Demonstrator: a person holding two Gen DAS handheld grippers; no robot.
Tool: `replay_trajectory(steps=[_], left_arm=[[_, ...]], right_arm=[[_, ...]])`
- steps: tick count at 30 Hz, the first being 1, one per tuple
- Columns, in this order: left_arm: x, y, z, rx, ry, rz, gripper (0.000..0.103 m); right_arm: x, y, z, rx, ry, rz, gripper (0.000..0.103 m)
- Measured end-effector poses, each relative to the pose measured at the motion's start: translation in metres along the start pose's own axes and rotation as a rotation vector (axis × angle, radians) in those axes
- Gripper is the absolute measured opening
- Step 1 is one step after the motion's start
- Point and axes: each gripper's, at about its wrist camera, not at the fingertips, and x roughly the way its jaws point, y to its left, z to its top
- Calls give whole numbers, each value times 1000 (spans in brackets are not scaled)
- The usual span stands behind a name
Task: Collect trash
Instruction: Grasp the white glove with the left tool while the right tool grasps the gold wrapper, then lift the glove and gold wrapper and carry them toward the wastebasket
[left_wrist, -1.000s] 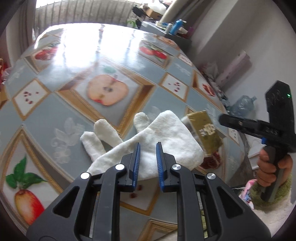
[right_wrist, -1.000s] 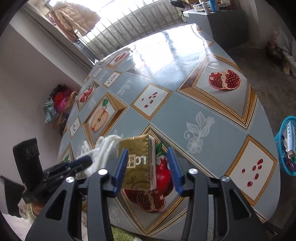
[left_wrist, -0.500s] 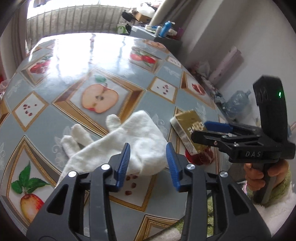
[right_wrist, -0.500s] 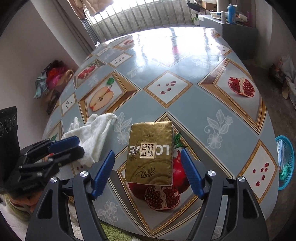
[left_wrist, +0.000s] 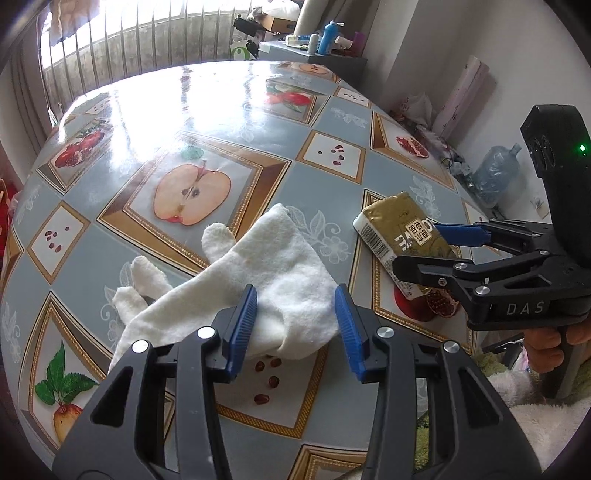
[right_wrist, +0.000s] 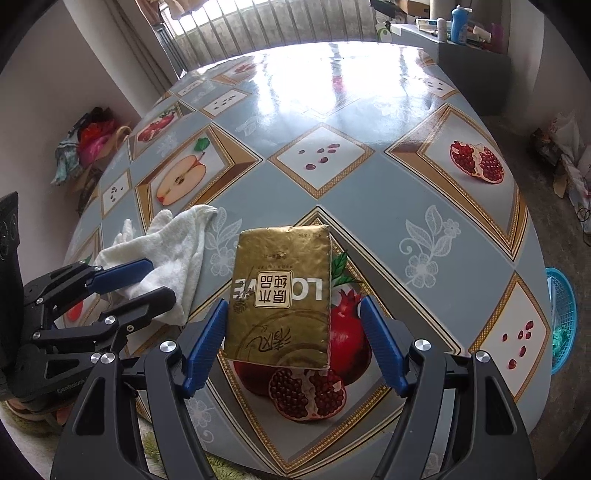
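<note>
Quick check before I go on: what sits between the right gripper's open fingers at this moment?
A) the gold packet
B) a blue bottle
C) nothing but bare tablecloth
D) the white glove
A: in the right wrist view the gold packet lies flat on the table between the open fingers of the right gripper, while the white glove lies off to the side.

Fruit-print table (right_wrist: 369, 206): glove (left_wrist: 280, 273), gold packet (right_wrist: 280, 295)
</note>
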Motion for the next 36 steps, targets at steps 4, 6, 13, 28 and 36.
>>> replay_trajectory(steps=[4, 6, 13, 28, 36], left_arm=[[4, 0, 2, -6, 5, 18, 33], [4, 2, 3, -13, 6, 23, 29], [4, 3, 3, -12, 5, 42, 21], [6, 1, 4, -1, 3, 57, 18], [7, 1, 4, 0, 2, 59, 18]], right_arm=[[-1, 0, -1, -3, -2, 3, 67], [-2, -2, -1, 3, -4, 7, 63], [-4, -8, -1, 27, -7, 28, 54], [0, 3, 0, -37, 12, -1, 66], [1, 5, 1, -54, 11, -37, 63]])
